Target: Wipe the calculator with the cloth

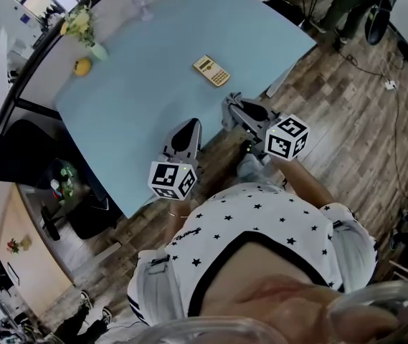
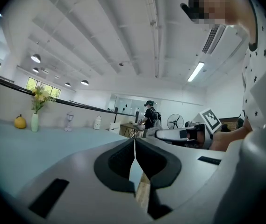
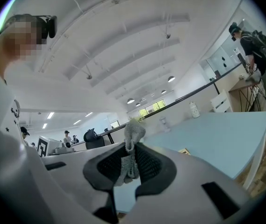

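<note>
The right gripper (image 3: 132, 149) has its jaws clamped on a grey cloth (image 3: 133, 133) that bunches up past the tips. The left gripper (image 2: 134, 143) has its jaws pressed together on nothing. The gold calculator (image 1: 211, 70) lies on the blue table (image 1: 139, 99), well ahead of both jaw pairs, its key print too small to read

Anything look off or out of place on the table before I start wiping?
Nothing stands out. The calculator lies flat on the table, apart from both grippers. The cloth is bunched and pinched in the right claw; the left claw is shut and empty. No spill or damage shows.
</note>
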